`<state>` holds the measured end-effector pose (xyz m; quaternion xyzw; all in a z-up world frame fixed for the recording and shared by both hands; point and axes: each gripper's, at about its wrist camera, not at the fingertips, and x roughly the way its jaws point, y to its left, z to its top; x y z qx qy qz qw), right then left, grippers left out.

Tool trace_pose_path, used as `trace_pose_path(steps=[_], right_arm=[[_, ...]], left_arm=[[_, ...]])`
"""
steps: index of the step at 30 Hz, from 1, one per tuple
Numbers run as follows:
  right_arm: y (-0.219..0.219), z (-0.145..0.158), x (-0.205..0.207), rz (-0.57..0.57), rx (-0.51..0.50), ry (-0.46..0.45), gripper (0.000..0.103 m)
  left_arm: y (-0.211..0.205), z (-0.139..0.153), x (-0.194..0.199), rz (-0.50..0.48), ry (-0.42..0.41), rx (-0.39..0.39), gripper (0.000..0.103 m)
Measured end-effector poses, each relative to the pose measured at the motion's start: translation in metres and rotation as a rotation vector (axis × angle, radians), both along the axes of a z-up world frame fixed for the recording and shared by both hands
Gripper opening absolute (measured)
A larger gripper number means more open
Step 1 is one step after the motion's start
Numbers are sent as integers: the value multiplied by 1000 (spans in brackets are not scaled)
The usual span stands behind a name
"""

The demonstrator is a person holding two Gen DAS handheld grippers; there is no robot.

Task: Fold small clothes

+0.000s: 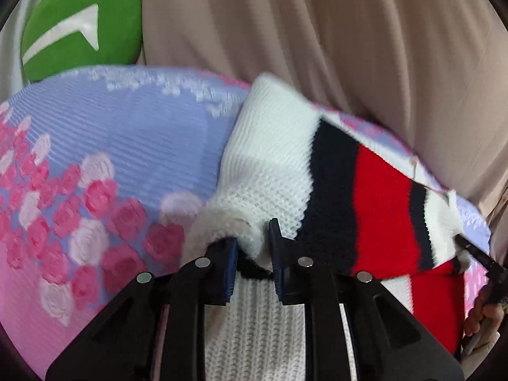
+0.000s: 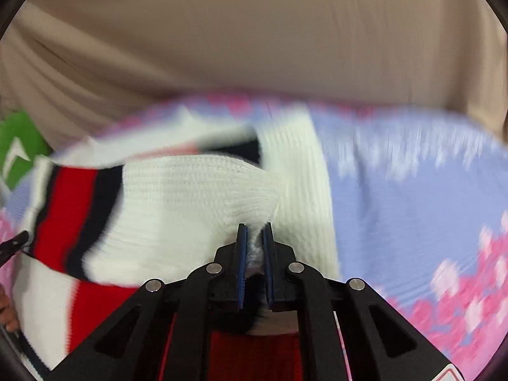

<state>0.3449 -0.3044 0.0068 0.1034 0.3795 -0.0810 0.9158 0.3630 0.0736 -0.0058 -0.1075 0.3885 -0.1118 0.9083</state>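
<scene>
While both grippers pinch it, a small knitted sweater [image 1: 273, 165] lies on a bed cover [image 1: 127, 146] of lilac and pink printed with roses. The sweater is white, with wide bands of navy and red across it.

Seen from the left wrist, the left gripper [image 1: 253, 254] sits at 6 o'clock, its blue-padded fingers [image 1: 230, 266] drawn close and clamped on a bunched white fold of the knit, which bulges up between them. The banded body of the sweater runs away toward 3 o'clock, where the tip of the other tool and part of a hand [image 1: 484, 314] show at the edge. A green cushion [image 1: 82, 28] with a white arrow mark sits at 10 o'clock, and beige draped fabric [image 1: 349, 47] fills the background from 12 to 3 o'clock.

Seen from the right wrist, the right gripper [image 2: 254, 250] is also at 6 o'clock, its fingers nearly together and nipping a thin edge of white knit. The red and navy bands lie toward 9 o'clock. This view is blurred, so finer detail is unclear.

Judging by the two holds, the step in hand is the grasp that starts a fold: each gripper has taken one edge of the garment. The next move likely calls for lifting both edges together, keeping them level, and carrying them over the sweater so the fold lands flat and square without the knit slipping free.
</scene>
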Motion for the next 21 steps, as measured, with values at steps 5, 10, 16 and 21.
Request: trace_pose_path(steps=[5,10,16,21], right_arm=[[7,36,-20,39,-6,-171,8],[-14,1,5,-18,49,-15,7],[37,60,-21,62,28,-169,18],[144,57,12,384,55,-110,19]], left_arm=[[0,1,-5,3,-22,23,18],[2,1,-8,1,-17,24,19],[6,8,-19,-2,-25,-14,20],[1,33,-36,-12,-65,-71,66]])
